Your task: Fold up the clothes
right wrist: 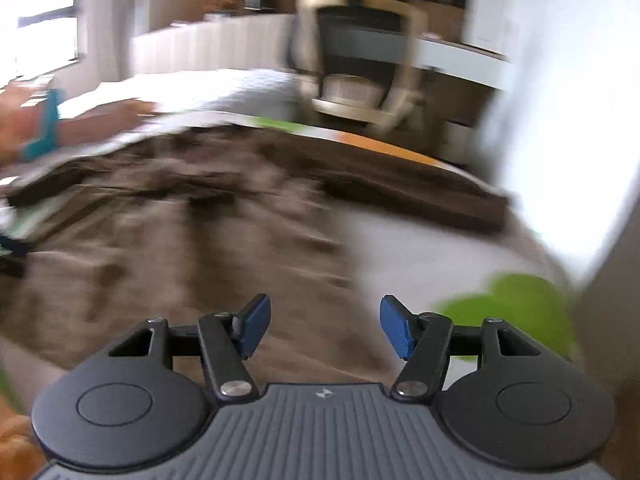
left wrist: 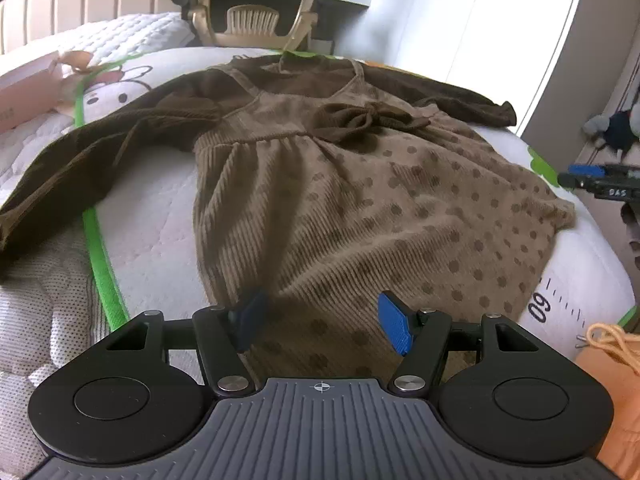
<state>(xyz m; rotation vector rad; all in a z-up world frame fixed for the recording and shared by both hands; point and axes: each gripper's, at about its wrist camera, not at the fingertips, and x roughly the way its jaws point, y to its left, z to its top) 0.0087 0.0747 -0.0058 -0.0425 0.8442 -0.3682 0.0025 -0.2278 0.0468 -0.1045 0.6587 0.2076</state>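
One brown dotted dress [left wrist: 360, 208] lies spread flat on the bed [left wrist: 152, 232], straight ahead of the left hand-held gripper [left wrist: 322, 322], whose two blue fingers stand apart over its hem. The right hand-held gripper [right wrist: 324, 326] also gapes, empty, above the dress's blurred right side. One beige chair [left wrist: 256, 20] stands beyond the bed.
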